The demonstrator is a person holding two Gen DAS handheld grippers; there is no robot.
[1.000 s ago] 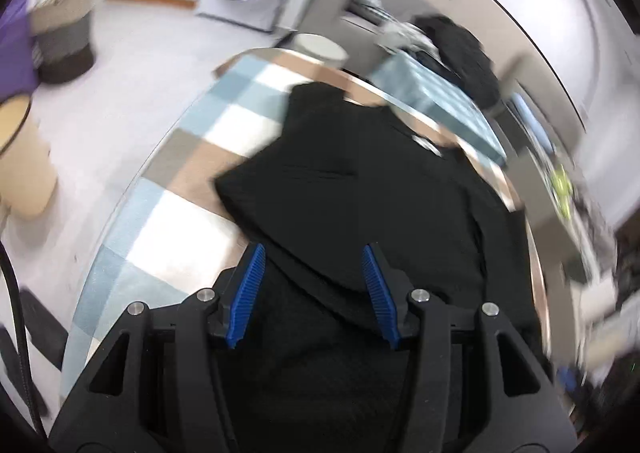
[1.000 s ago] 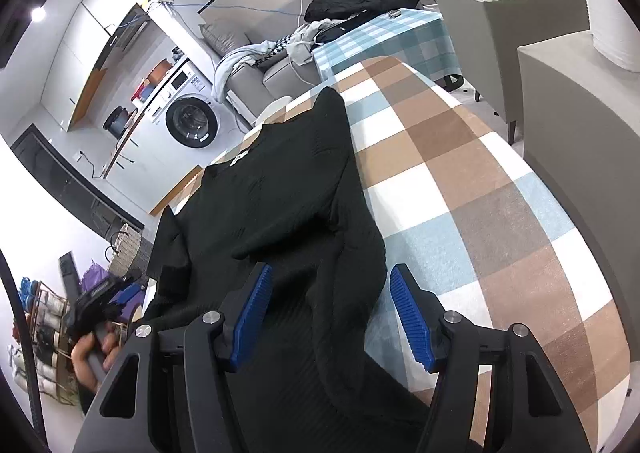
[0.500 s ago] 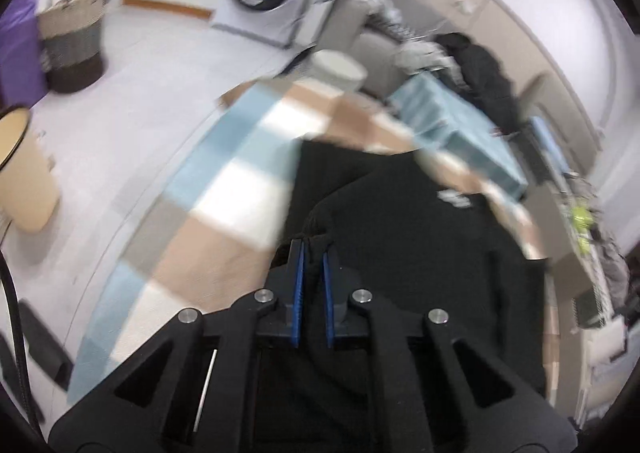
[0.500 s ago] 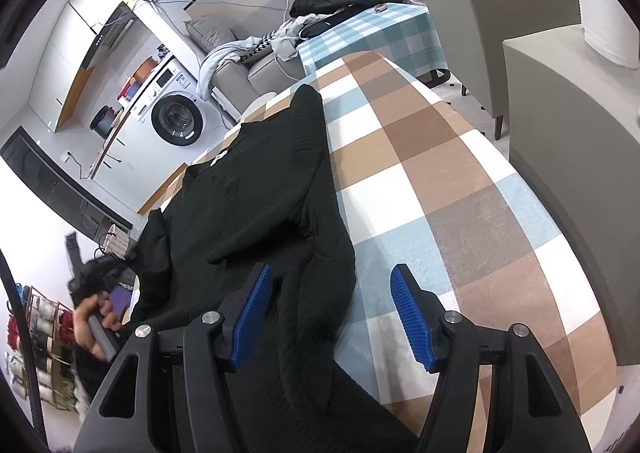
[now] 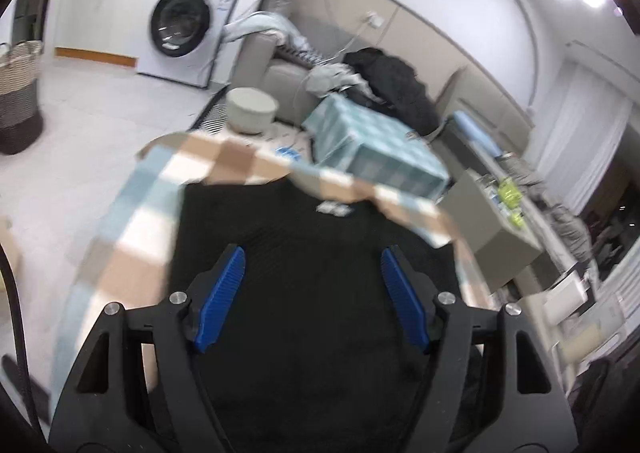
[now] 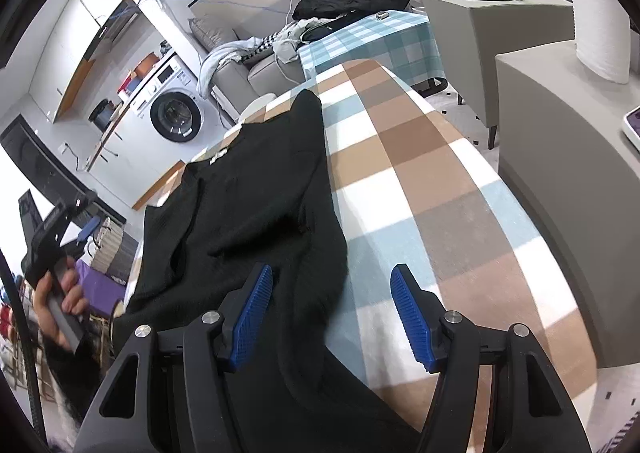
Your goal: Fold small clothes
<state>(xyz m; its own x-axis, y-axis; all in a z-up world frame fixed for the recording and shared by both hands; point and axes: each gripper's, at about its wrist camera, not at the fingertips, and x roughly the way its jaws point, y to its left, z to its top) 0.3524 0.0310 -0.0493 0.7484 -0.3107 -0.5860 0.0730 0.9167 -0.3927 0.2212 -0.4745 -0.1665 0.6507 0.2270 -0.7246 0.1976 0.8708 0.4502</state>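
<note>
Left wrist view shows the left hand-held gripper [image 5: 312,295], its jaws just opened and empty, lifted off the black garment [image 5: 288,253], which lies flat on the checked counter [image 5: 132,237] toward 12 o'clock, so that sleeve fold looks released.

left gripper with blue ribbed pads [image 5: 312,295]: jaws just opened wide, nothing pinched | black knit garment [image 5: 304,237]: flat on checked brown-blue-white tablecloth [image 5: 132,233], below the jaws | white front-loading washing machine [image 5: 184,21]: background
</note>
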